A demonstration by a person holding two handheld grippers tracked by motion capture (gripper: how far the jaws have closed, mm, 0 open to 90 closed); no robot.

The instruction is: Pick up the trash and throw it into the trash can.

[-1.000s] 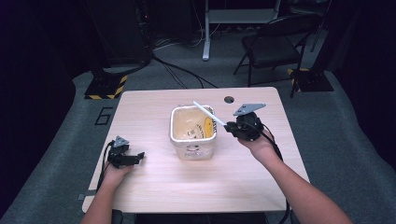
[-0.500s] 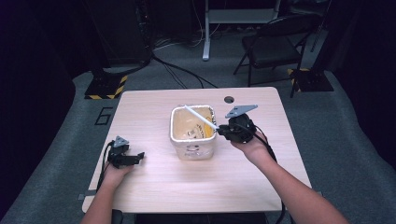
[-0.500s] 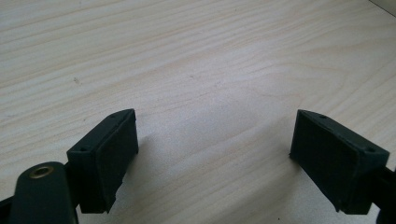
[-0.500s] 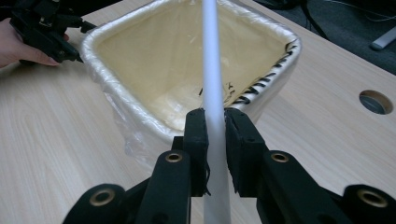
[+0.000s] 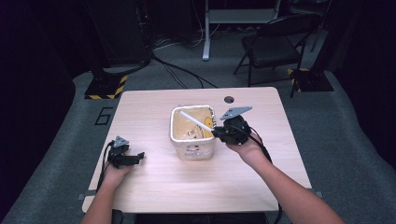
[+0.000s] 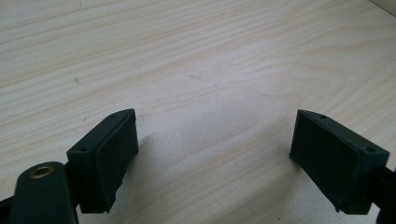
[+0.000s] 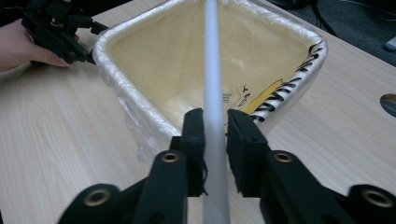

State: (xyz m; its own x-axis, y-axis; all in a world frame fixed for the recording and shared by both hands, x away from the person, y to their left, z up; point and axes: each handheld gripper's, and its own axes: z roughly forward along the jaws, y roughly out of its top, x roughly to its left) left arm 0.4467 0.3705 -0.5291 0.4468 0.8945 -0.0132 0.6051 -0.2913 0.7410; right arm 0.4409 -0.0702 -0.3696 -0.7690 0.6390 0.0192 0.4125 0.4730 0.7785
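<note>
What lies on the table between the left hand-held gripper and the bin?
Nothing: in the high view the table is bare wood from the left hand-held gripper to the bin. The left gripper view shows bare wood ahead of its open jaws too.

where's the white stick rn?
The white stick lies between the right gripper's jaws, slanting over the plastic-lined bin at the table's middle in the high view, far tip above the bin's opening.

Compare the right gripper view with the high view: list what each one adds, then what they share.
Right gripper view: close up, the white stick lies between the right gripper jaws, which have just been opening; the clear plastic liner. High view: the whole table, a folding chair, floor cables. Both: the bin, stick, left gripper.
</note>
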